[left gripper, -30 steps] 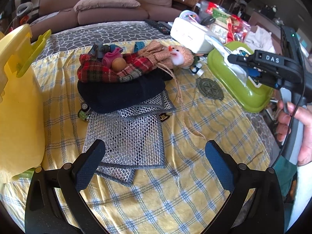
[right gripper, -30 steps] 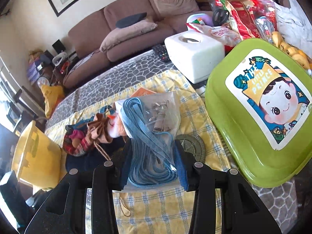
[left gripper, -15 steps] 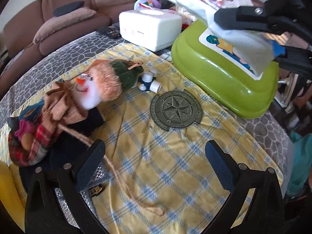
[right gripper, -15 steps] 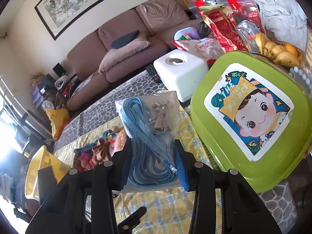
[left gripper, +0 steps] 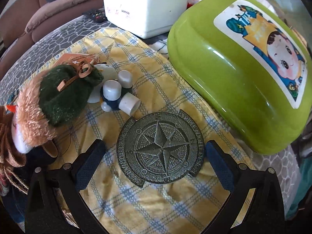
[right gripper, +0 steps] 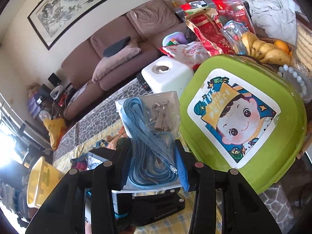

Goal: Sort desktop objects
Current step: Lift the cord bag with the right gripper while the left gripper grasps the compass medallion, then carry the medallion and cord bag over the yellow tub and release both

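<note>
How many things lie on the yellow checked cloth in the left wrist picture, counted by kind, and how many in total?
Stuffed dolls: 1, the doll with the green hat
Small toy figures: 1, the blue and white figure
Round patches: 1, the compass patch
Paper tags: 1, the orange tag
Total: 4

left gripper (left gripper: 155,162) angled steeply down, jaws spread wide, nothing between its pads, right gripper (right gripper: 154,162) tilted down, jaws clamped on a clear bag (right gripper: 151,134) standing upright between them
</note>
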`<state>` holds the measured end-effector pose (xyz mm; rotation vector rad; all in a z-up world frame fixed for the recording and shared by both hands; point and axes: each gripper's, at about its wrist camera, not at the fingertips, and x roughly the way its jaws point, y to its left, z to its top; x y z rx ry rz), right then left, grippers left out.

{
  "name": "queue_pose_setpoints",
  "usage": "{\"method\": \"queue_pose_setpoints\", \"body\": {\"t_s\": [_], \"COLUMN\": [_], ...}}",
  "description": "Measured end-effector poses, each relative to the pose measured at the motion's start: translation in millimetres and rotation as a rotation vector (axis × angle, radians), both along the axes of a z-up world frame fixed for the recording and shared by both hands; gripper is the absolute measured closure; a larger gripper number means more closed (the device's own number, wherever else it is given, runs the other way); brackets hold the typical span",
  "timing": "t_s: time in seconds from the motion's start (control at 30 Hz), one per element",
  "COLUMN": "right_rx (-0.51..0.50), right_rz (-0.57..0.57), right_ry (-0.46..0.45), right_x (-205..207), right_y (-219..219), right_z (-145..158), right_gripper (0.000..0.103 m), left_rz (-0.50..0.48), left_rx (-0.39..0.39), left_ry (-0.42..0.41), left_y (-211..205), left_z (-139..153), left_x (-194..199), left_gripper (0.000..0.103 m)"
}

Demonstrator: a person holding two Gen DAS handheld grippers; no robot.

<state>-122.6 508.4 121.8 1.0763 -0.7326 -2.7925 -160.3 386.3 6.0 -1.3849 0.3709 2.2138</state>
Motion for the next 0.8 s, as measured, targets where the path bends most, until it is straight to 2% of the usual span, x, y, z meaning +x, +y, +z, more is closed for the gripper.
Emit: {"method": "queue_pose_setpoints", "body": {"t_s": [0.1, 0.13, 0.17, 0.33, 0.47, 0.63, 0.8], "right_rx": [0.011, 0.014, 0.014, 0.016, 0.011, 0.022, 0.029], "right_rz": [-0.001, -0.003, -0.003, 0.004, 0.008, 0.033, 0.076], "right_ry": [-0.005, -0.006, -0.007, -0.007, -0.002, 0.005, 0.031], "right_x": [0, 0, 0, -1, -1, -3, -5], "right_y": [0, 0, 0, -1, -3, -15, -41], "right_z": [0, -1, -1, -1, 0, 4, 12], "right_gripper": [0.061, 0.061, 0.061, 0.061, 0.061, 0.061, 0.061], "left_rz": [0.020, 0.024, 0.022, 0.021, 0.045, 0.040, 0.069], "left_rx": [-0.008, -0.005, 0.006, 0.025, 0.085, 0.162, 0.226], "left_ry": [0.003, 0.012, 0.025, 0.029, 0.006, 0.038, 0.111], "left_y": [5, 5, 3, -10, -37, -80, -136], "left_z": [-1, 0, 2, 7, 18, 52, 103], "left_x": [-4, -4, -2, 5, 16, 41, 63], "left_gripper": [0.002, 0.006, 0.018, 0.019, 0.020, 0.020, 0.020]}}
